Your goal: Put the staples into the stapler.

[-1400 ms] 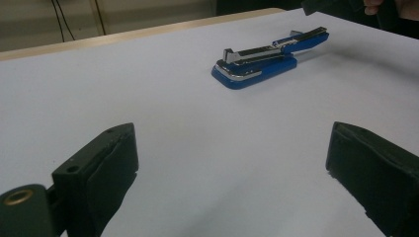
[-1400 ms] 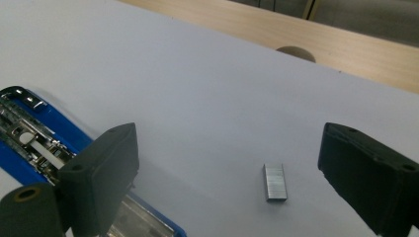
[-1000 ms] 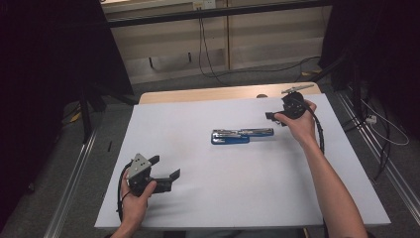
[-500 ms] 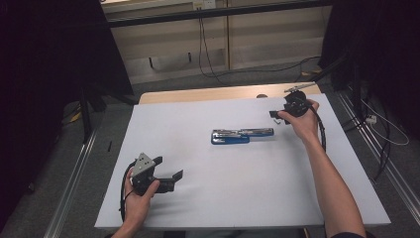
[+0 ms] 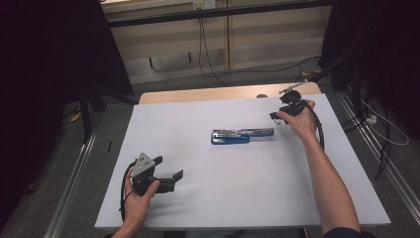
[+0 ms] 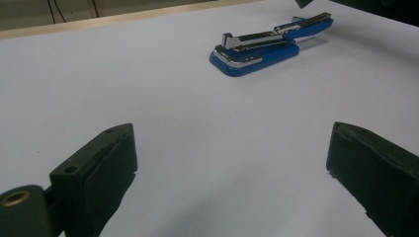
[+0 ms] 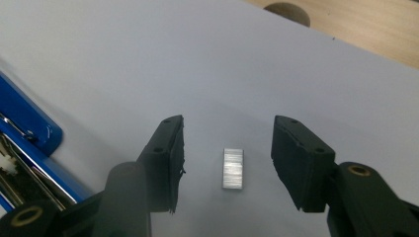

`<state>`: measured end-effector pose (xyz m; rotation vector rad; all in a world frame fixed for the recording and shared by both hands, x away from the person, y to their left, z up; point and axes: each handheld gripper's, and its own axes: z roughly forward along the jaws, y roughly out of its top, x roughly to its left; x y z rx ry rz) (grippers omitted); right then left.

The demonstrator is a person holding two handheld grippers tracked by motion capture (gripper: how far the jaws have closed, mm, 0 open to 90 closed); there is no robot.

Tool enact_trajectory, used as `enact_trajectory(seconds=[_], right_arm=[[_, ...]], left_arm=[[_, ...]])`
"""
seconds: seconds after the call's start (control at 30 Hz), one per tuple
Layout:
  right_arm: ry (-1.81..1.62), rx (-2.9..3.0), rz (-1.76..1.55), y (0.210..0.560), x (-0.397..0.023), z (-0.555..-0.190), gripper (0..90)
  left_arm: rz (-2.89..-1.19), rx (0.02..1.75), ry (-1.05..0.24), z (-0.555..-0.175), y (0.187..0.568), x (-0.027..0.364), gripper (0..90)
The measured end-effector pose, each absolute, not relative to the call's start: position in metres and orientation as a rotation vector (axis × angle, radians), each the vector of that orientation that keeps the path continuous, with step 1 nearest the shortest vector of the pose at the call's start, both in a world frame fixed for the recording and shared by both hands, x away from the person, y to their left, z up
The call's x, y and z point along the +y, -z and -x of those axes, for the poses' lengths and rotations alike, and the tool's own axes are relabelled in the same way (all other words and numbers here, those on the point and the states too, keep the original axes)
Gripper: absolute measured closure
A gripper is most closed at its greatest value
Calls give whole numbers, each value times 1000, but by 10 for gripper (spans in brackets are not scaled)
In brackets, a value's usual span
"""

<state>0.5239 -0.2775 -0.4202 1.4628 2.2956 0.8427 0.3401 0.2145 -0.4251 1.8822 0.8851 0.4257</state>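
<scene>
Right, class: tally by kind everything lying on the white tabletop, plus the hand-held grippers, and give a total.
Blue and chrome stapler, hinged open flat: 1
Small silver block of staples: 1
Black two-jaw grippers: 2, left gripper, right gripper
Total: 4

White sheet (image 5: pixel 198 163) over wooden table (image 5: pixel 218 93), cables (image 5: pixel 205 44) on floor behind

Small silver rectangular staple block (image 7: pixel 232 168): flat on white bench, untouched. Blue-and-chrome metal stapler (image 5: pixel 241 135): swung open, lying flat mid-bench, just beside staple block.
</scene>
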Motion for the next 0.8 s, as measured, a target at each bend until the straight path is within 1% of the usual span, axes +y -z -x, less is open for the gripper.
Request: enact_trajectory(seconds=[0.17,0.53,0.67,0.8], right_arm=[[-788,2329,-1465,426,-277,-528,512],[-713,2383,-1459,434,-275,-530,650],[-696,2398,-1463,437,-275,-530,685],[-685,2405,-1459,439,-274,-530,699]], left_arm=[[-1892,896,-413,-341,426,215,55],[-1892,894,-404,-342,426,215,55],[-1892,898,-412,-342,426,215,49],[-1892,903,-411,-342,426,216,48]])
